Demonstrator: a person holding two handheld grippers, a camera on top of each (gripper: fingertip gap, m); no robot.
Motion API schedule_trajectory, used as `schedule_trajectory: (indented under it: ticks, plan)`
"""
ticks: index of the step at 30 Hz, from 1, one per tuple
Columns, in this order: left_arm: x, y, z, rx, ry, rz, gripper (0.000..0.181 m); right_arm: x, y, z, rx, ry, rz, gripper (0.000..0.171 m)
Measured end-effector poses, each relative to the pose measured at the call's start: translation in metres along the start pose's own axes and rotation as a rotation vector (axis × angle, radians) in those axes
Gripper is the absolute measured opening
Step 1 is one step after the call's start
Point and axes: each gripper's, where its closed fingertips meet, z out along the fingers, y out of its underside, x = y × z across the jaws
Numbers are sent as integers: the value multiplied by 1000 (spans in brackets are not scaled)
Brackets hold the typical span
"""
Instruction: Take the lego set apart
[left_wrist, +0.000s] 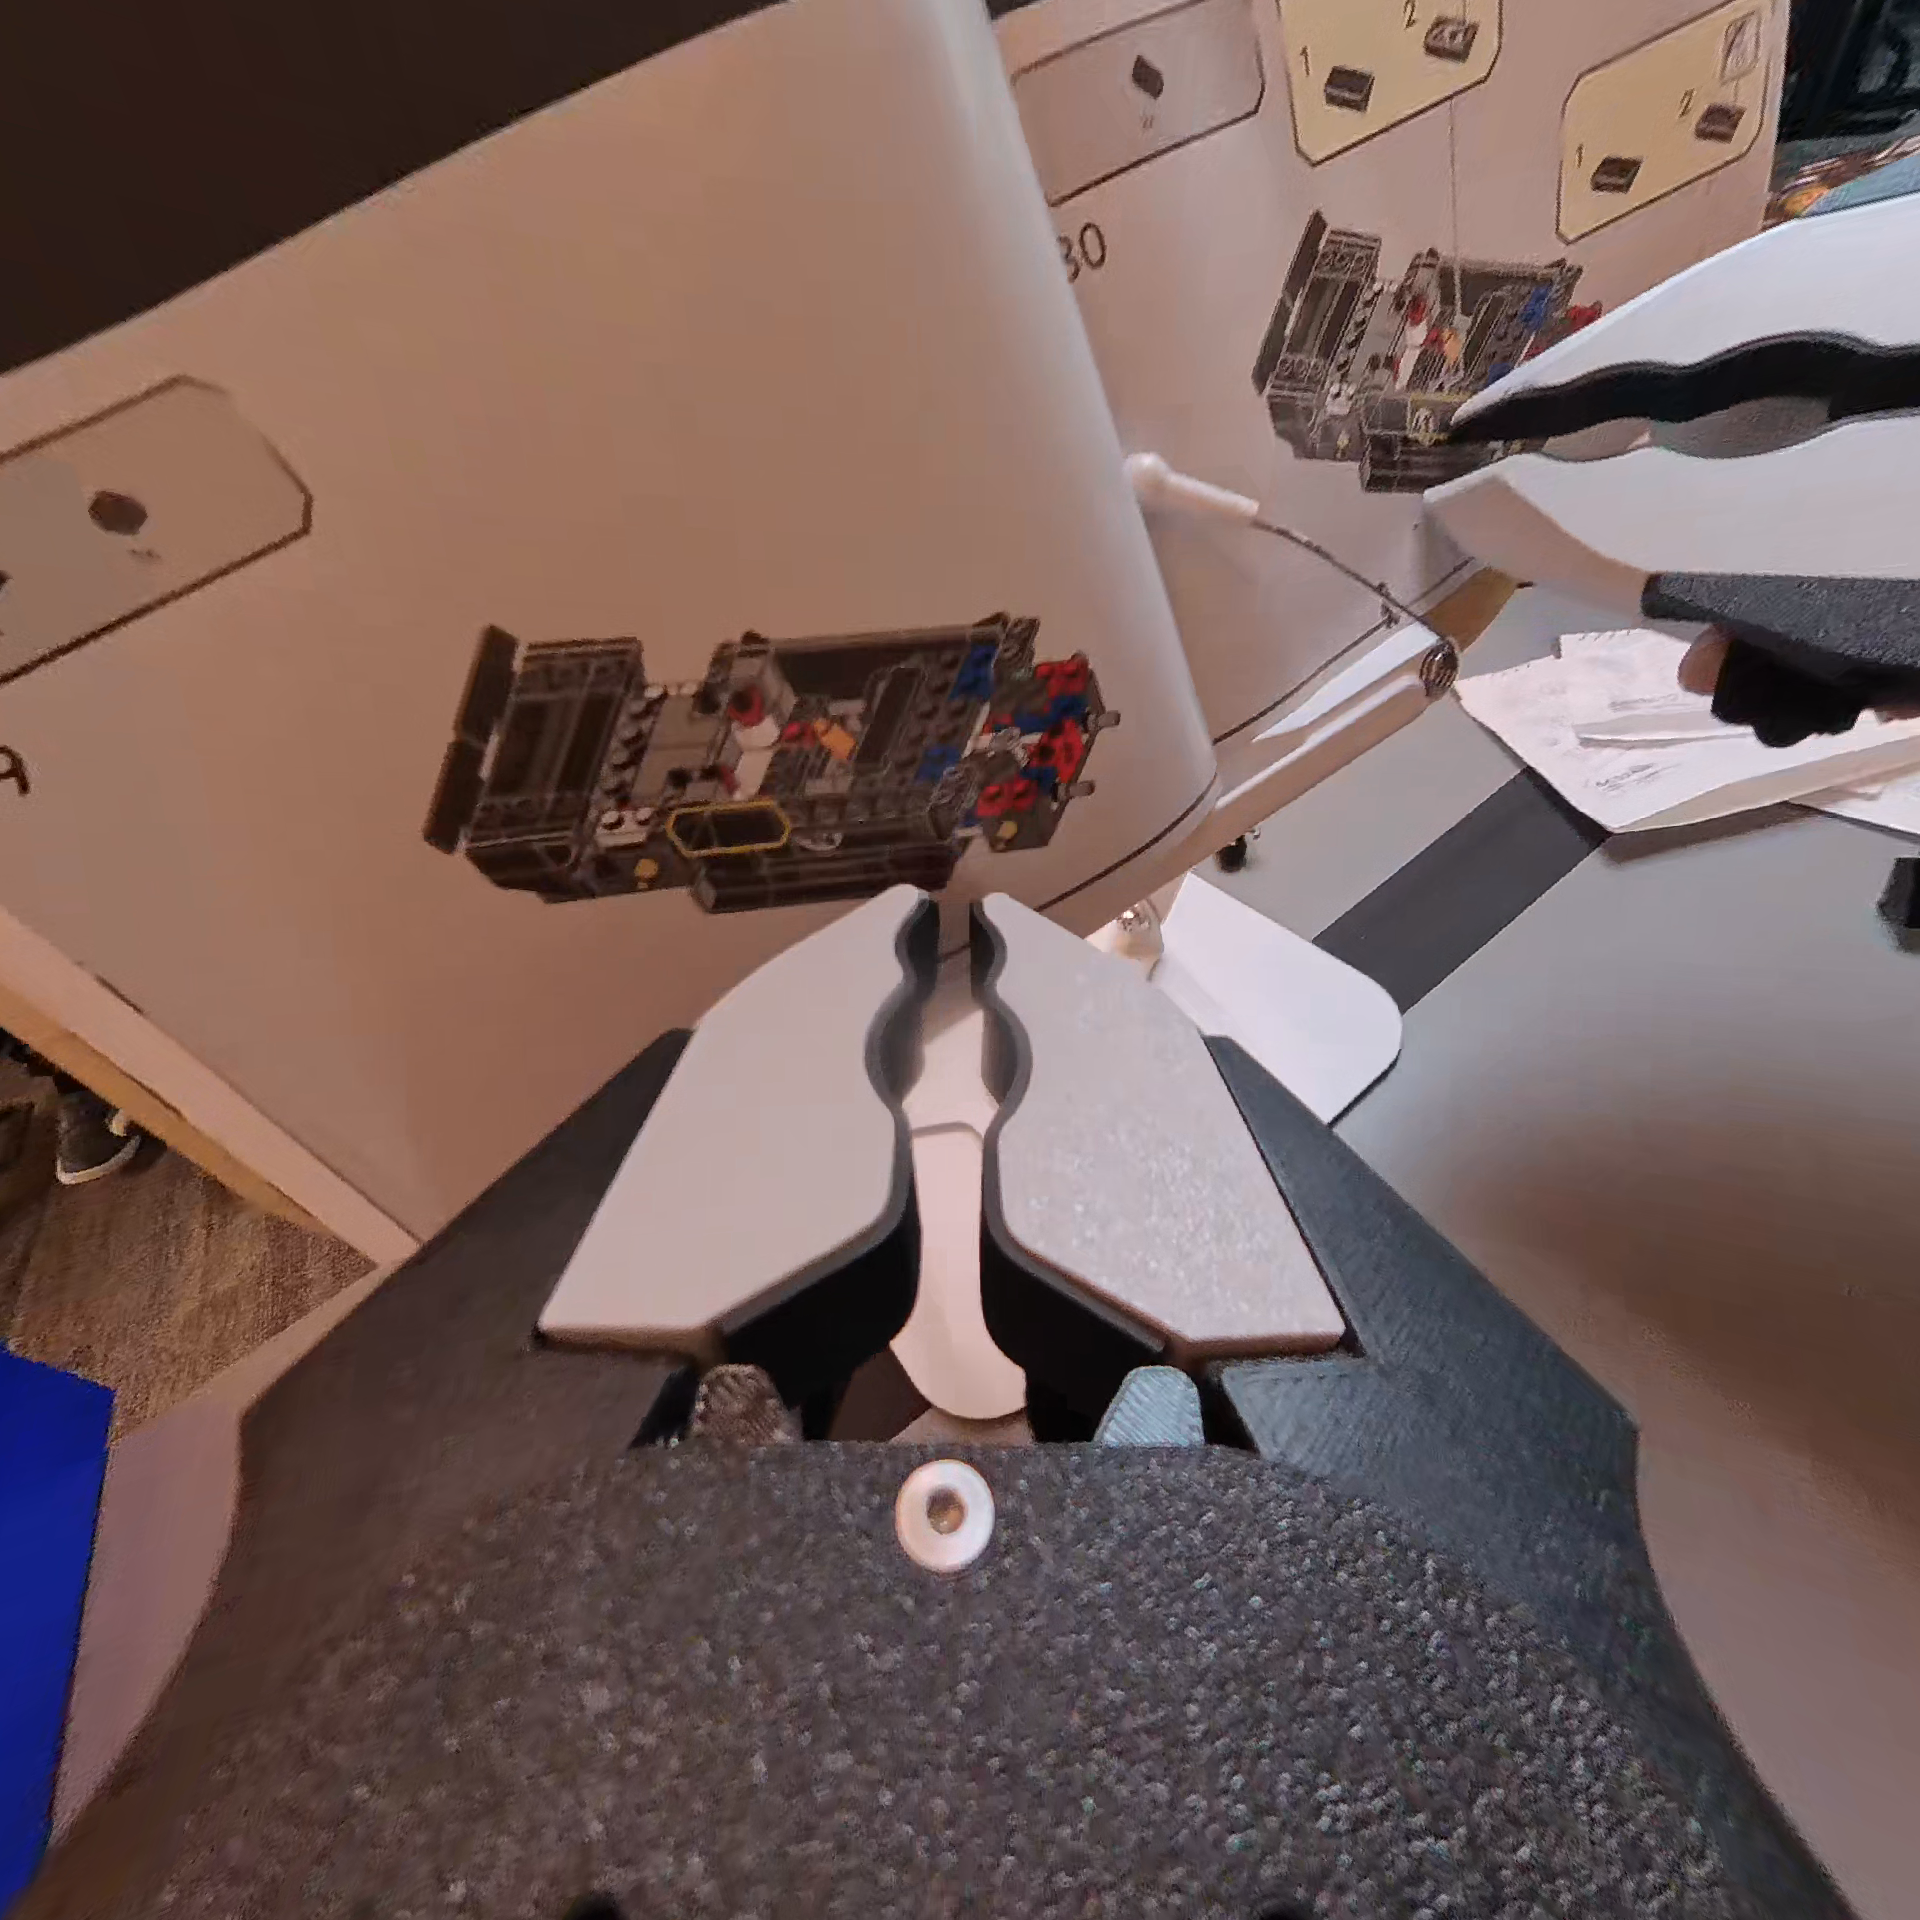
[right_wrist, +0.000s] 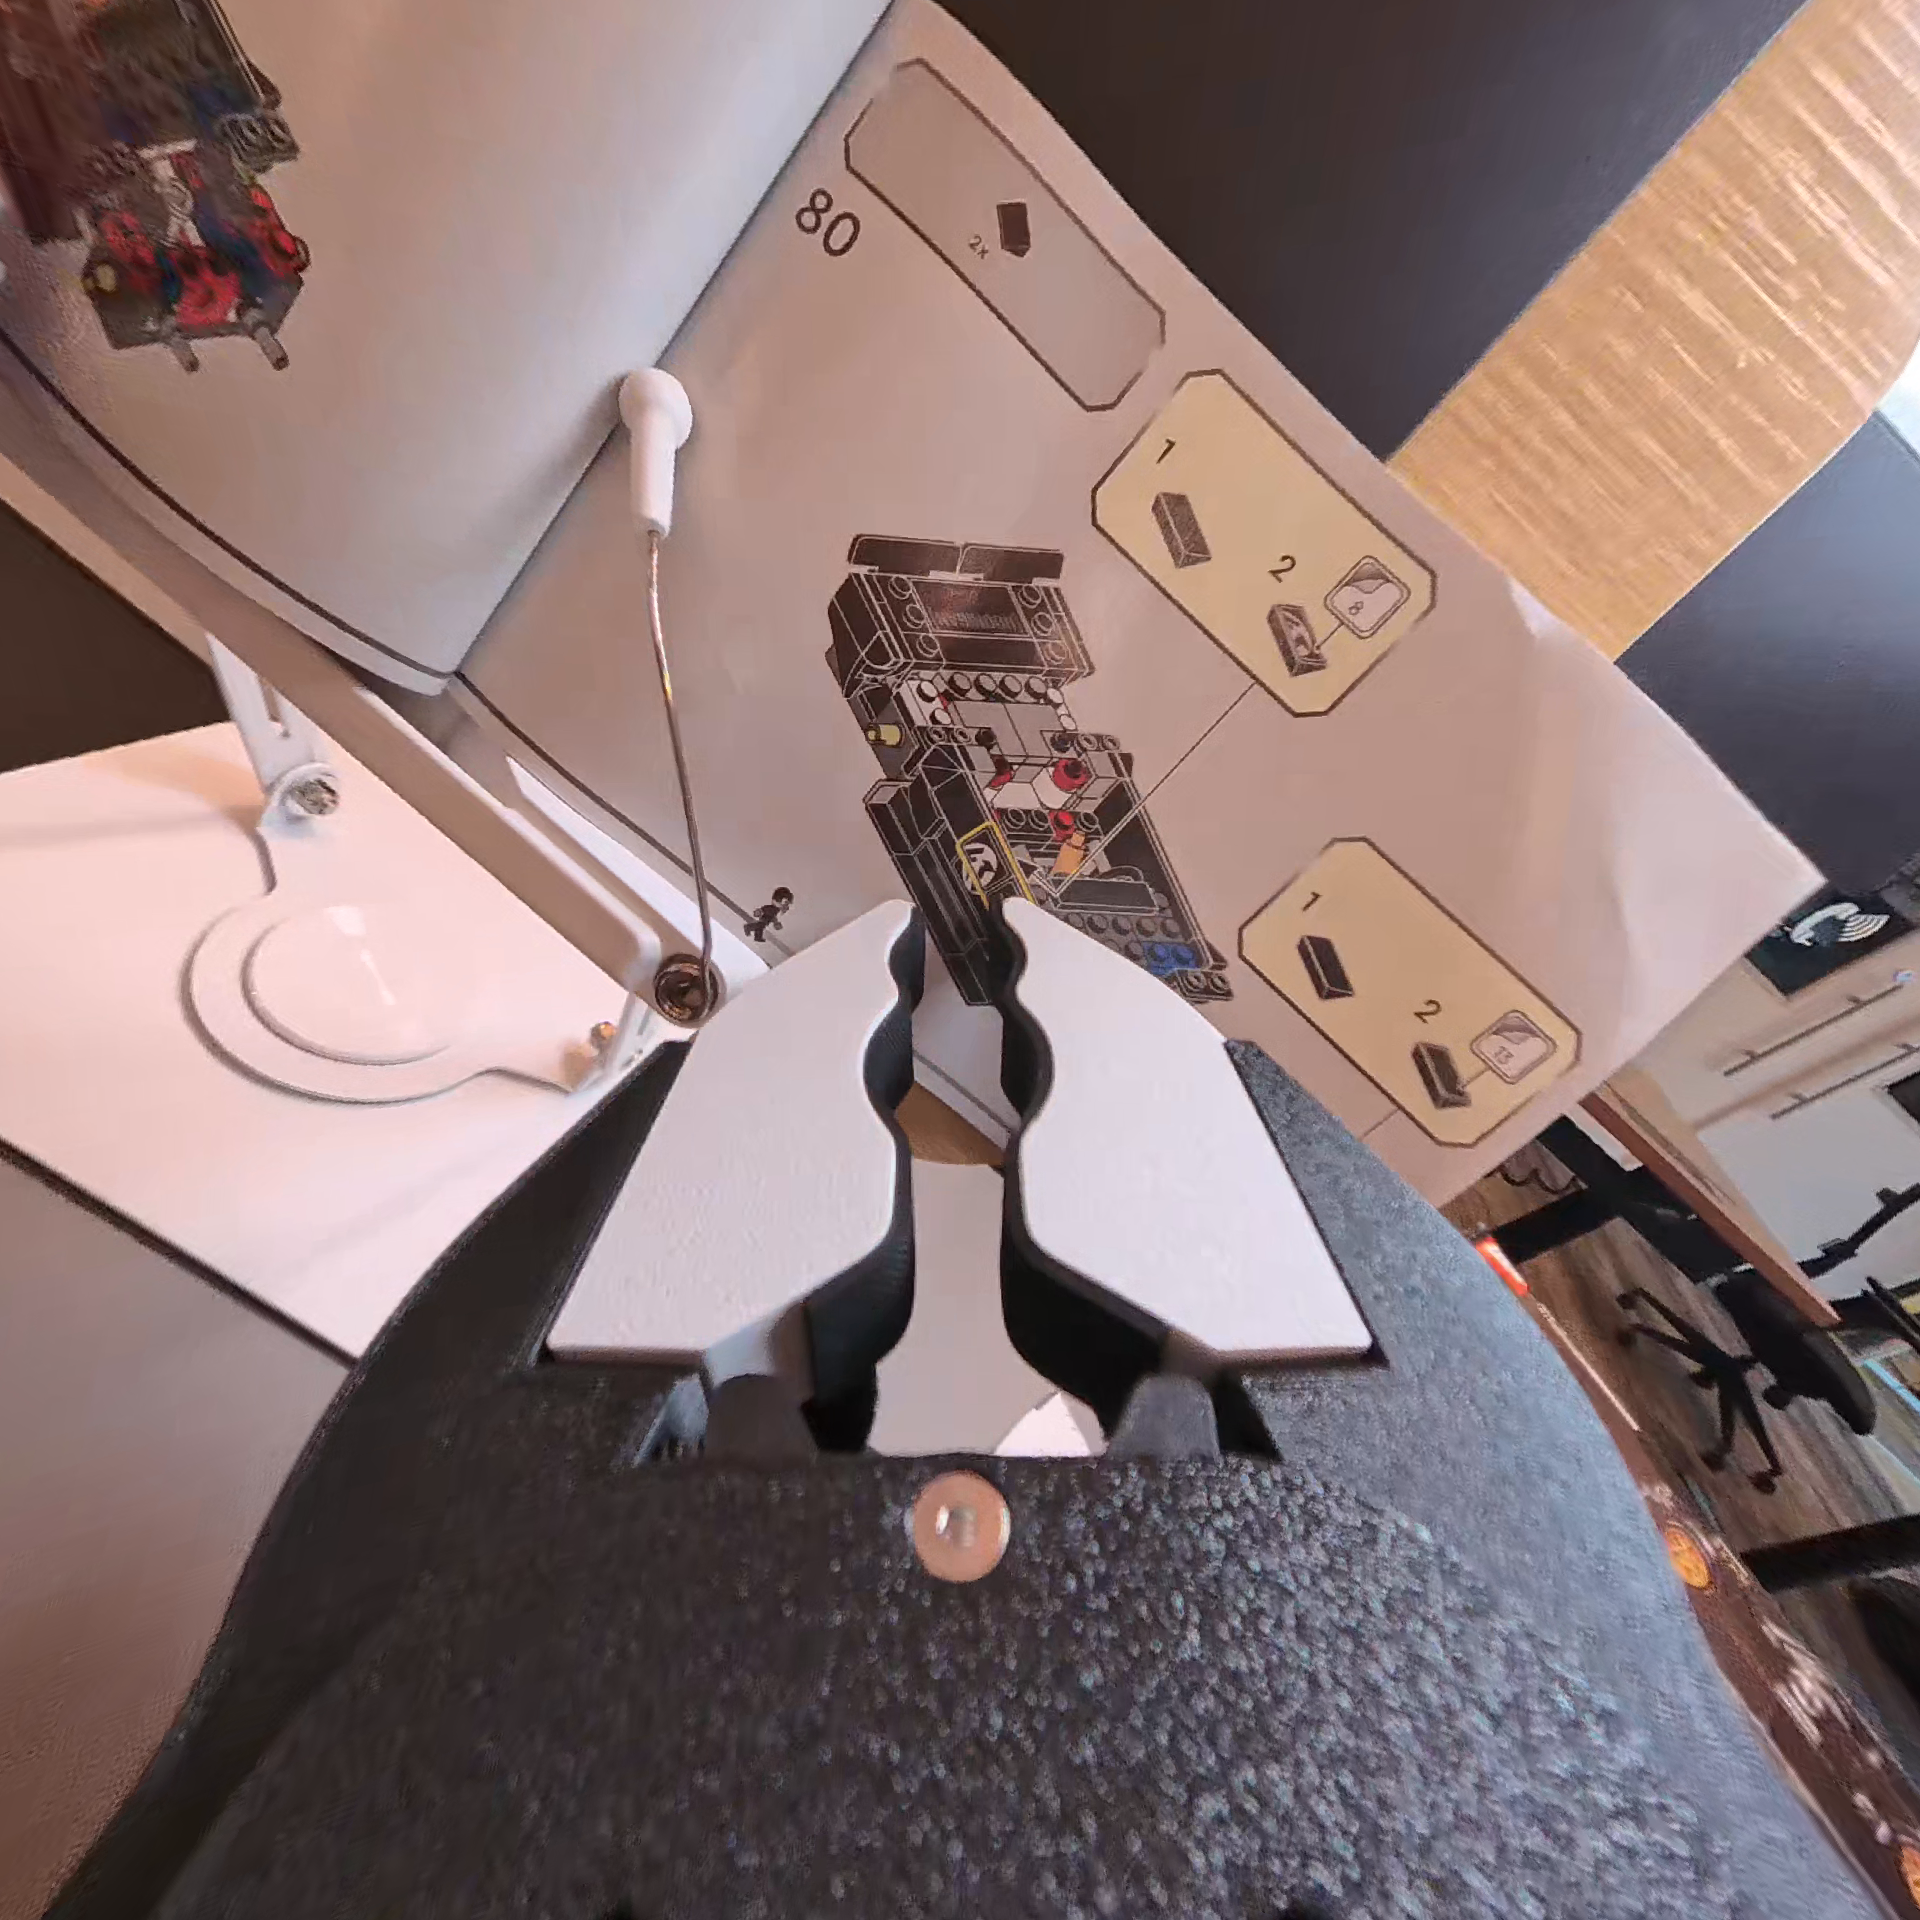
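An open instruction booklet (left_wrist: 644, 436) stands on a white stand (left_wrist: 1288, 997); no built lego set shows in either view. My left gripper (left_wrist: 951, 914) is closed to a thin gap on the lower edge of the curled left page, which bulges toward me. My right gripper (right_wrist: 958, 920) hovers close in front of the right page (right_wrist: 1039, 540), its jaws a narrow gap apart with nothing between them. It also shows in the left wrist view (left_wrist: 1455, 447), at the upper right over the right page (left_wrist: 1382, 208).
A wire page holder (right_wrist: 675, 675) with a white tip lies against the right page. The stand's white base (right_wrist: 312, 997) rests on the grey table (left_wrist: 1558, 1195). Loose papers (left_wrist: 1662, 727) lie at the right. Office chairs (right_wrist: 1766, 1351) stand beyond the table edge. One gripper's finger ends stand about 15 centimetres off the other's.
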Motion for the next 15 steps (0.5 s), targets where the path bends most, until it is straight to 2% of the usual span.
schedule_trajectory:
  ticks: [7,13,15]
  plan:
    - [-20,9,-1,-16,-51,-47,3,10,3,7,-40,-19,81,14]
    - [-8,-4,-19,69,-1,-94,0,8,-15,-47,74,-82,174,19]
    - [1,-14,-33,132,25,-133,0,4,-14,-71,87,-110,198,27]
